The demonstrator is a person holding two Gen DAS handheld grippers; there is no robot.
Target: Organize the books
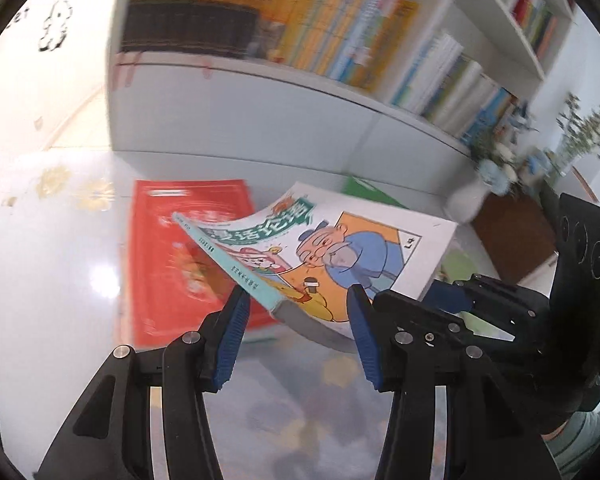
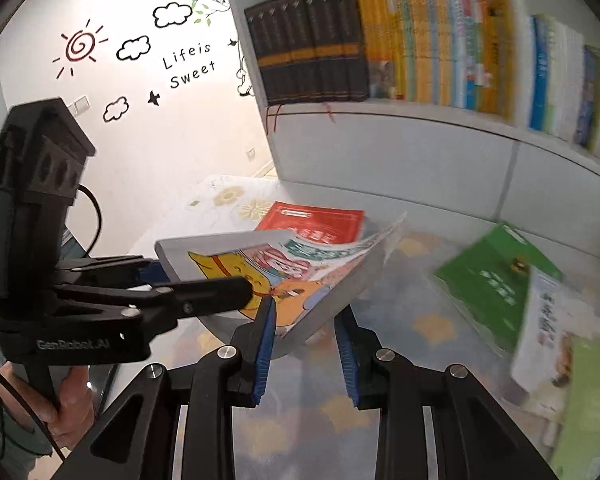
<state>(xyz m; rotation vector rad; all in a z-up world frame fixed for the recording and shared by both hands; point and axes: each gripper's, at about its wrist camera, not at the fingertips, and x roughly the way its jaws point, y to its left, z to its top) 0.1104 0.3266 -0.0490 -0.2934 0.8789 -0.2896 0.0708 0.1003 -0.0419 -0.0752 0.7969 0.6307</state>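
Item: cartoon book [image 1: 332, 248], paperback, teal spine, raised off the table [image 1: 52, 264] and tilted, cover bowed.

Position relative to my left gripper [image 1: 298, 320]: the book's near corner sits between the blue pads, jaws set fairly narrow. Whether both pads press on it I cannot tell from this view. The right wrist view shows that gripper's finger lying across the cover.

Position relative to my right gripper [image 2: 306, 330]: the book's lower edge dips between its pads, jaws narrow; contact with the cover cannot be confirmed.

Other stock on the table: red book [image 1: 180, 256] lying flat behind the cartoon book, partly covered by it; green book [image 2: 496, 280] flat to the right, with a pale book [image 2: 548, 328] overlapping its near end.

Behind: white bookshelf [image 2: 400, 148], rows of upright volumes.

Legibility: shelf spines, red cover and right-hand books smeared by blur; titles unreadable. My hand [image 2: 68, 408] only partly in frame.
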